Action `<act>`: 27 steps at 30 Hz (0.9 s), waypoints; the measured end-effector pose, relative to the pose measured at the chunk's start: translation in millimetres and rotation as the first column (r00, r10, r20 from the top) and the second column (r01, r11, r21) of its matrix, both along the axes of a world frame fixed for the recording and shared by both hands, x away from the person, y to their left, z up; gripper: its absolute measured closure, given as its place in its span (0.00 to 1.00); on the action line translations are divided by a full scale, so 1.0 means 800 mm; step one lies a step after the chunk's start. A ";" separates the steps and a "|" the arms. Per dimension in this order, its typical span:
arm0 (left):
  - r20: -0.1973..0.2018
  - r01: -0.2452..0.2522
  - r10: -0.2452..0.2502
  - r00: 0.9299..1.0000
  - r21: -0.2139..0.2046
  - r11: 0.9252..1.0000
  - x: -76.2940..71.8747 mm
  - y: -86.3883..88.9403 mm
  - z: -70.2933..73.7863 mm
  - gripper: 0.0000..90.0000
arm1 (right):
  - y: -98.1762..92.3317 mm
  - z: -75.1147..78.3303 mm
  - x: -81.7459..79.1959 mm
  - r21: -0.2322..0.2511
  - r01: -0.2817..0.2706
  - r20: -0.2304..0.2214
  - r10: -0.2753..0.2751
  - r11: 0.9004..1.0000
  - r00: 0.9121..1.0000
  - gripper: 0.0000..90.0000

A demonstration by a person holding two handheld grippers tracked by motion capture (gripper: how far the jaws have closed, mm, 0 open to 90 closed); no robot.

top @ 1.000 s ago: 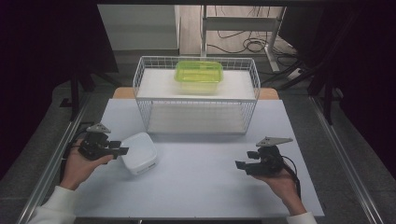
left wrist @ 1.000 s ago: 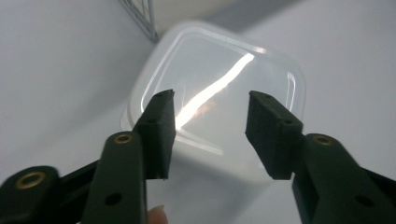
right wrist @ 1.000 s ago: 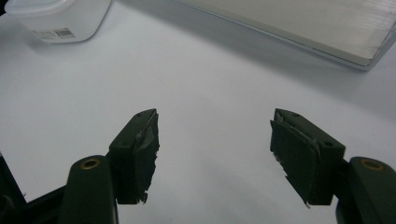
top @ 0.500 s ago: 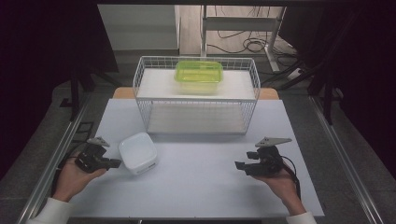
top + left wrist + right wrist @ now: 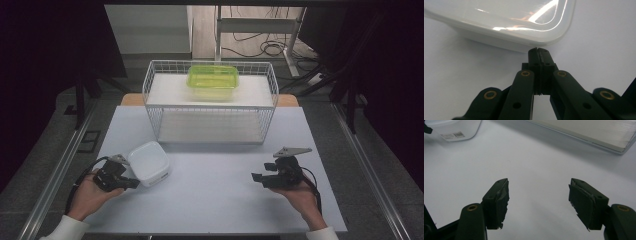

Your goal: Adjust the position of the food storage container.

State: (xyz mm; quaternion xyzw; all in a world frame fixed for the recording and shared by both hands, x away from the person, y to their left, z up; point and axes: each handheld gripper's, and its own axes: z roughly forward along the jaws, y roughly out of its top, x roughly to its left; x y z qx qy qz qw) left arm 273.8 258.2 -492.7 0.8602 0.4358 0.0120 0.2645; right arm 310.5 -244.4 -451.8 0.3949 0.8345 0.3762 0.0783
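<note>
A white lidded container [image 5: 149, 162] sits on the pale table [image 5: 210, 200] at the front left. My left gripper [image 5: 133, 183] lies low beside its near left corner, jaws pressed together. In the left gripper view the shut tips [image 5: 537, 51] touch just under the rim of the container [image 5: 506, 22]; I cannot tell whether a thin lip is pinched. My right gripper [image 5: 257, 176] rests at the front right, open, with nothing between its fingers [image 5: 539, 195]. The container [image 5: 454, 127] shows far off in the right gripper view.
A white wire basket [image 5: 210, 107] stands at the back middle of the table. A green translucent container [image 5: 213, 80] sits on a white board inside it. The board's edge [image 5: 586, 132] crosses the top of the right gripper view.
My left hand has dropped and drawn toward the table's near edge beside the white container, and its jaws have closed. The right hand and the container have stayed put.
</note>
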 end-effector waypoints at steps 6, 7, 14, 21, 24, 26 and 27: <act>-0.005 -0.005 0.005 1.000 -0.016 1.000 0.005 -0.015 -0.003 1.00 | 0.000 0.000 0.000 0.000 0.003 -0.002 -0.003 1.000 1.000 0.36; -0.005 -0.001 0.001 1.000 -0.022 1.000 0.006 -0.018 -0.004 1.00 | 0.000 0.000 0.000 -0.001 0.002 -0.003 -0.002 1.000 1.000 0.36; -0.003 -0.017 0.017 1.000 -0.058 0.998 0.015 -0.037 -0.006 1.00 | -0.001 -0.001 0.001 -0.005 0.008 -0.006 -0.008 1.000 1.000 0.36; -0.009 -0.023 0.023 1.000 -0.055 0.998 0.022 -0.055 -0.009 1.00 | -0.001 -0.001 0.001 -0.007 0.011 -0.007 -0.011 1.000 1.000 0.36; -0.013 -0.024 0.023 1.000 -0.057 0.998 0.023 -0.060 -0.009 1.00 | -0.001 -0.001 0.001 -0.009 0.012 -0.007 -0.012 1.000 1.000 0.36; -0.016 -0.024 0.023 1.000 -0.057 0.998 0.023 -0.060 -0.008 1.00 | -0.002 -0.001 0.001 -0.008 0.012 -0.007 -0.012 1.000 1.000 0.36; -0.015 -0.025 0.024 1.000 -0.059 0.998 0.023 -0.059 -0.008 1.00 | -0.002 -0.001 0.001 -0.007 0.013 -0.007 -0.013 1.000 1.000 0.36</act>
